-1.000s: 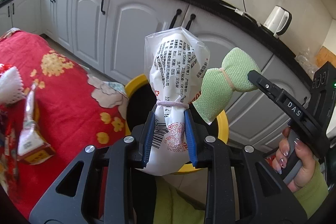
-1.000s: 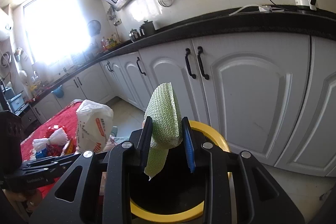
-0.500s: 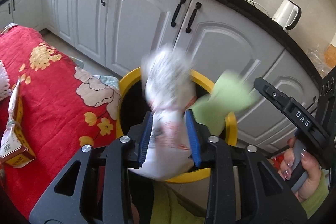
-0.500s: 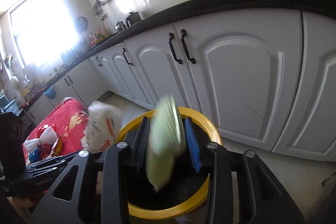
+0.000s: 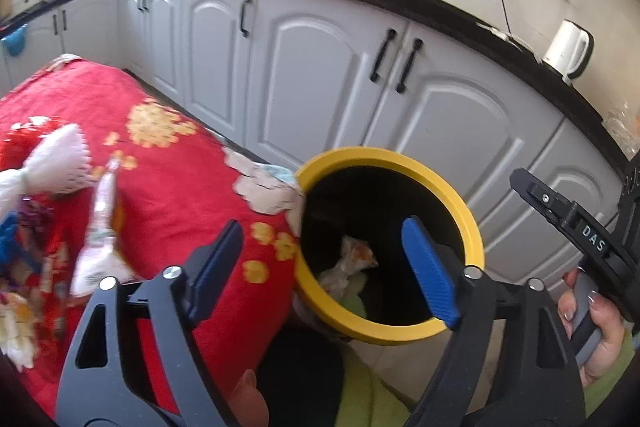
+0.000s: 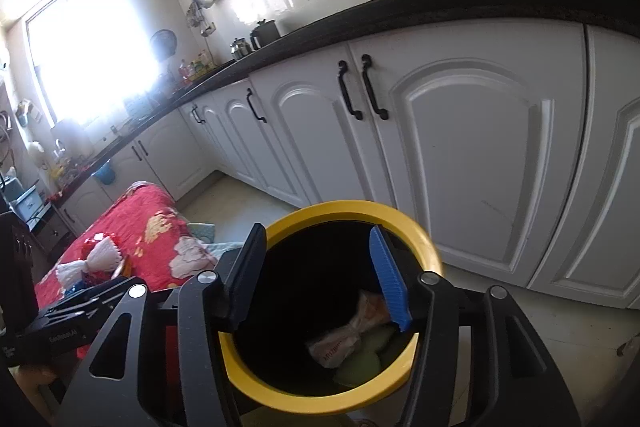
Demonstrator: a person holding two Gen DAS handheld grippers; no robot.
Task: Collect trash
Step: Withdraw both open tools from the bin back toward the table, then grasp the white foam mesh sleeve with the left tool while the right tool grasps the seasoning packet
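Observation:
A yellow-rimmed black trash bin (image 5: 468, 223) stands on the floor by the red table; it also shows in the right wrist view (image 6: 428, 251). Inside lie a white printed wrapper (image 6: 352, 335) and a green mesh piece (image 6: 360, 363); the wrapper also shows in the left wrist view (image 5: 348, 263). My left gripper (image 5: 320, 267) is open and empty above the bin's near left rim. My right gripper (image 6: 320, 275) is open and empty over the bin's mouth. More trash lies on the table: a white tied bundle (image 5: 52, 163) and a snack packet (image 5: 100, 239).
The table has a red flowered cloth (image 5: 168, 179), its edge touching the bin. White kitchen cabinets (image 5: 312, 75) under a black counter run behind the bin. A white kettle (image 5: 568, 47) stands on the counter. The other hand-held gripper (image 5: 576, 227) is at the right.
Both grippers opened over the bin. The white wrapper and the green mesh piece dropped from the jaws into the bin. The left view swung left toward the table.

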